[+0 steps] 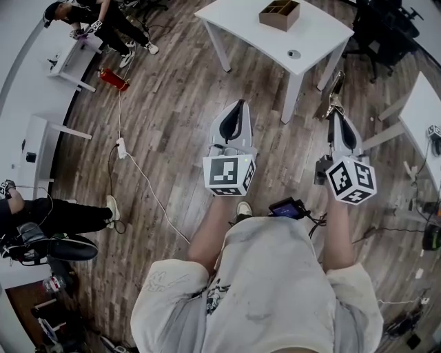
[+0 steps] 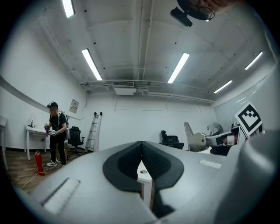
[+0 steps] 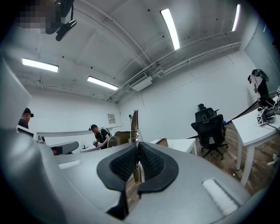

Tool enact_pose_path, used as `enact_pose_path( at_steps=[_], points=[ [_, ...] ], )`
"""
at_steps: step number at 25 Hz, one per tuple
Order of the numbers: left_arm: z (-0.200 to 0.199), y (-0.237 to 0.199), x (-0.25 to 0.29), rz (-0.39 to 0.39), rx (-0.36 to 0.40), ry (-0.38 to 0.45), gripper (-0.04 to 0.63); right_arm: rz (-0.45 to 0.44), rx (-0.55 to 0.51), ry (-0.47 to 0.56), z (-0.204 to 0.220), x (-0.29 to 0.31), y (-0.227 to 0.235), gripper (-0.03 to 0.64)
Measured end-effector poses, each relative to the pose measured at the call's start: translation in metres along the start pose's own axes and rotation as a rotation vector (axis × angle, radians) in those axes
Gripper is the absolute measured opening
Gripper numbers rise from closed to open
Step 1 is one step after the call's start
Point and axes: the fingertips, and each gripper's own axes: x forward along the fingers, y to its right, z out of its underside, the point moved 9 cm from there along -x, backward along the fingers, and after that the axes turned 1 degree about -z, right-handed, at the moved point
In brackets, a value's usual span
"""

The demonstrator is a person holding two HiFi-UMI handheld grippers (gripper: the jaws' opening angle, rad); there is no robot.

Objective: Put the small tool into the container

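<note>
Small tool [image 3: 134, 123] is pinched upright in the right gripper [image 1: 336, 117]. The left gripper [image 1: 238, 105] has its jaws together, empty. The container [image 1: 279, 14] sits on the table [image 1: 238, 21] at twelve o'clock, well apart. Carrying stage, I'd judge: next, reach over it and release.

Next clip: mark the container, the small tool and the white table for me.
container [image 1: 273, 21], head view, on its front wall.
small tool [image 3: 134, 124], right gripper view, on the shaft sticking up past the jaws.
white table [image 1: 241, 17], head view, on the bare top left of the container.
</note>
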Motion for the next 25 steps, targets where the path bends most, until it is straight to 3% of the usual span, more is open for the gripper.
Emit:
enact_pose_path(
  at_steps=[8, 14, 20, 25],
  points=[
    [-0.001, 0.000, 0.003, -0.023, -0.002, 0.050, 0.012, -0.036, -0.035, 0.006, -0.006, 0.005, 0.002, 0.008],
    [-0.001, 0.000, 0.004, 0.022, -0.011, 0.053, 0.012, 0.018, -0.070, 0.027, -0.006, -0.005, -0.001, 0.008],
    [-0.006, 0.018, 0.005, 0.007, -0.027, 0.060, 0.014, 0.008, -0.140, 0.031, -0.019, -0.012, 0.008, 0.008],
    [0.003, 0.001, 0.020, 0.009, -0.013, 0.081, 0.014, 0.018, -0.166, 0.048, -0.009, 0.009, 0.007, 0.008]
  ],
)
